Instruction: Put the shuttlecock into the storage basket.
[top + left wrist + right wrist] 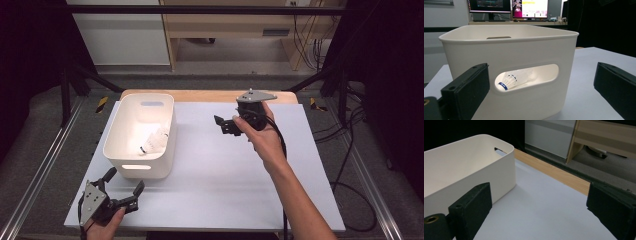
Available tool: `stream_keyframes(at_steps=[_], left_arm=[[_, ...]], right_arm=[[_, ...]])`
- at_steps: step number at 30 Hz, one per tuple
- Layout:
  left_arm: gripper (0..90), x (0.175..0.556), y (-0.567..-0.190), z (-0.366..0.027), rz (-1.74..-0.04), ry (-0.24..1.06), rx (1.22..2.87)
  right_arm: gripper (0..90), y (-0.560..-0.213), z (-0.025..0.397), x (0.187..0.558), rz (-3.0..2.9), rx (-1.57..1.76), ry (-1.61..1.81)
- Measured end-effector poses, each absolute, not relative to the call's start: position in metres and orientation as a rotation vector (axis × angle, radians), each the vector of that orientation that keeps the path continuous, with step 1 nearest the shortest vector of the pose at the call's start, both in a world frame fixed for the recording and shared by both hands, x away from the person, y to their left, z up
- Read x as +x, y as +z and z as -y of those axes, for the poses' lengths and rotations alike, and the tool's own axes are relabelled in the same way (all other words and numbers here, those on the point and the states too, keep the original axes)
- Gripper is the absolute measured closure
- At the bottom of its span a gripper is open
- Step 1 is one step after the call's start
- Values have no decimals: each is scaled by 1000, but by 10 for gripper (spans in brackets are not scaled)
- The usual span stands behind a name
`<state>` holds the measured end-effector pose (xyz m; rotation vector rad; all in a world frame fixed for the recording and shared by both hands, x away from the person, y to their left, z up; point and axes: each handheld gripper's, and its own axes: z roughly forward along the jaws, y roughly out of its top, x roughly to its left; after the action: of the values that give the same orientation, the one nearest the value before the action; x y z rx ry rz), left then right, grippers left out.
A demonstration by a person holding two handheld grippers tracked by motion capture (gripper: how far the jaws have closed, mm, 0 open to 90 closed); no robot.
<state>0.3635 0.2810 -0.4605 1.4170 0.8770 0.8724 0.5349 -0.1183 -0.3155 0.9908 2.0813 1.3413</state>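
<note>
Desk (215,175): a white sheet covers it, with a strip of bare wood showing along the 12 o'clock edge in the high view; the right tool's camera looks across that sheet toward the wooden strip.
Bin (140,134): a white plastic tub with rounded corners and a slot handle in each end wall, standing upright on the desk at about 10 o'clock from the desk's middle. The left tool's camera faces its near end wall head-on.
Right tool (223,125): held in the person's right hand at about 1 o'clock from the desk's middle, raised above the sheet, its jaws pointing toward 9 o'clock, at the bin. The jaws stand spread wide with nothing between them; it is released. It is clearly apart from the bin's side wall.
Left tool (124,183): held in the left hand at the desk's 7 o'clock corner, just in front of the bin's near end wall, jaws pointing toward 1 o'clock. The jaws are spread wide and empty, so it too is released, not touching the bin.
Shuttlecock (152,142): white feathers with a blue band at the cork, lying on its side on the bin's floor, toward the 3 o'clock wall. It also shows through the handle slot in the left gripper view.
</note>
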Motion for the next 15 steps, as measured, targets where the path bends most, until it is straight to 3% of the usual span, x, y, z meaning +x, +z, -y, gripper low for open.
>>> stream_keyframes(at_steps=[15], left_arm=[[5, 364, -460, -292, -893, 897, 1404]], right_arm=[[61, -318, 151, 532, -2037, 1045, 1331]])
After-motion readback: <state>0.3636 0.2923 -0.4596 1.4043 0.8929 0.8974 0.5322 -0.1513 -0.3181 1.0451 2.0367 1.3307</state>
